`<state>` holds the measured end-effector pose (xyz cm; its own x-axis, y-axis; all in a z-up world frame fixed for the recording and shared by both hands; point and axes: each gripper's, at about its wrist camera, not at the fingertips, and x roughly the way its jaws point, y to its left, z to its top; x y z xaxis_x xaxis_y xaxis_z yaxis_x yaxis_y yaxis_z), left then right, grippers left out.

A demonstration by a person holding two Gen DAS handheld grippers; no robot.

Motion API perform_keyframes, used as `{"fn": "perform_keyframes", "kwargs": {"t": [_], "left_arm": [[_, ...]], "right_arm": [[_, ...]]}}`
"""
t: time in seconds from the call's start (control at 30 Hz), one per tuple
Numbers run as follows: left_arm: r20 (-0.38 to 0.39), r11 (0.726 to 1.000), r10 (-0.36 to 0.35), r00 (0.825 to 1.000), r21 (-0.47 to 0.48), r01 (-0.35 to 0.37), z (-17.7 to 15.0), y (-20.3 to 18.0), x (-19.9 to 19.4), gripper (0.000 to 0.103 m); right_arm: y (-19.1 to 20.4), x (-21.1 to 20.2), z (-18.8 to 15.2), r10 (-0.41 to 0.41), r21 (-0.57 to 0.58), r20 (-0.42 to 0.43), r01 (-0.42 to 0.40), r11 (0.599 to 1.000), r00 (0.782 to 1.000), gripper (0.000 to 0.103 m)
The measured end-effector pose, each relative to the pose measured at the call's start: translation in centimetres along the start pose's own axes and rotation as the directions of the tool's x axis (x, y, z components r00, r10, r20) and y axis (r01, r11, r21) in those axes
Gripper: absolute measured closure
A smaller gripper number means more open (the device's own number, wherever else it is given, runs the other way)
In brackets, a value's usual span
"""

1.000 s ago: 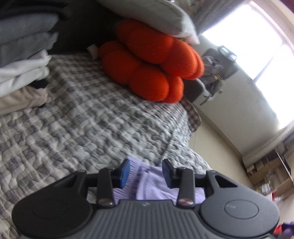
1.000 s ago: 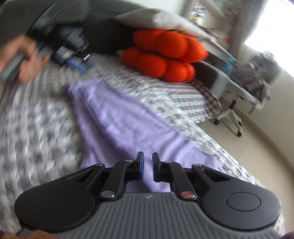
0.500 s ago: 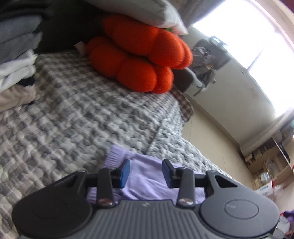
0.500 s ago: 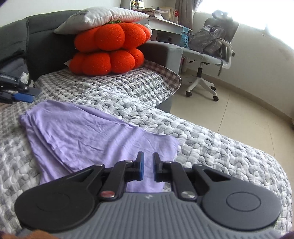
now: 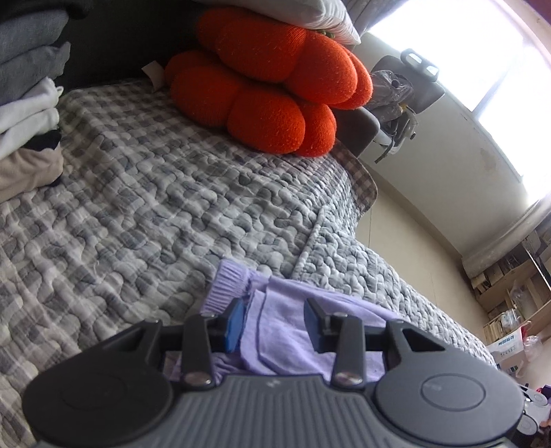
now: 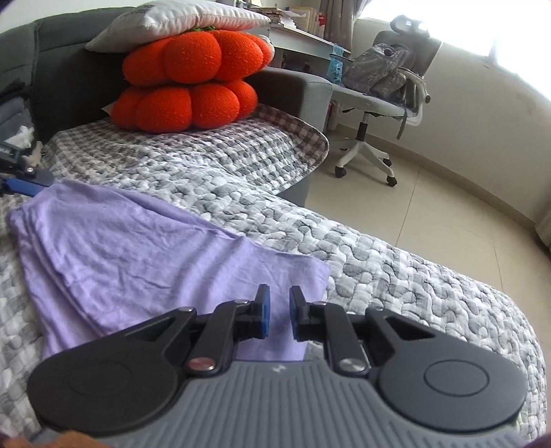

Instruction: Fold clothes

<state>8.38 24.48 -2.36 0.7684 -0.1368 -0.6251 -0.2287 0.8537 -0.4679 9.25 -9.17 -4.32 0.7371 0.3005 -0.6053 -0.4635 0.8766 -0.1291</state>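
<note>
Quilt (image 6: 396, 262) lies bare beyond the shirt (image 6: 137, 248) edge; right claw (image 6: 277, 312) opening narrowly, left claw (image 5: 273, 322) seemingly empty.

This was a lived-in room of a home. A grey sofa (image 6: 292, 89) under a checked quilt (image 6: 213, 151) carried two orange pumpkin cushions (image 6: 186, 79) and a white pillow (image 6: 179, 17). Beside the sofa's arm stood an office chair (image 6: 378, 100), with cluttered shelves (image 5: 509, 289) by the far wall.

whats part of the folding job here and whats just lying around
Job: flat lilac cotton garment with ribbed cuff; left claw, open over it; right claw, opening, nothing gripped.

Lying about: orange knitted pumpkin cushions, white pillow, grey office chair, stacked folded clothes.
</note>
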Motion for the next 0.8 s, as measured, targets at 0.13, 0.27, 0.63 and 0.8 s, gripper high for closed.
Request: {"fn": "perform_keyframes", "kwargs": {"t": [0.13,0.27,0.63,0.8], "left_arm": [[-0.004,1.0,0.007,1.0,-0.01,-0.007,0.0,0.2,0.3,0.064],[-0.008,1.0,0.006,1.0,-0.004,-0.006,-0.1,0.1,0.4,0.064],[0.009,0.996,-0.011,1.0,-0.085,0.011,0.4,1.2,-0.2,0.064],[0.015,0.996,-0.007,1.0,-0.092,0.009,0.5,1.3,-0.4,0.064]], "right_arm": [[-0.2,1.3,-0.2,-0.018,-0.007,-0.016,0.018,1.0,1.0,0.086],[-0.6,2.1,-0.1,-0.105,-0.041,0.0,0.105,0.994,0.994,0.075],[-1.7,1.2,0.6,-0.115,0.029,0.044,0.114,0.993,0.992,0.075],[-0.4,2.1,0.3,-0.066,0.009,-0.014,0.066,0.998,0.998,0.074]]}}
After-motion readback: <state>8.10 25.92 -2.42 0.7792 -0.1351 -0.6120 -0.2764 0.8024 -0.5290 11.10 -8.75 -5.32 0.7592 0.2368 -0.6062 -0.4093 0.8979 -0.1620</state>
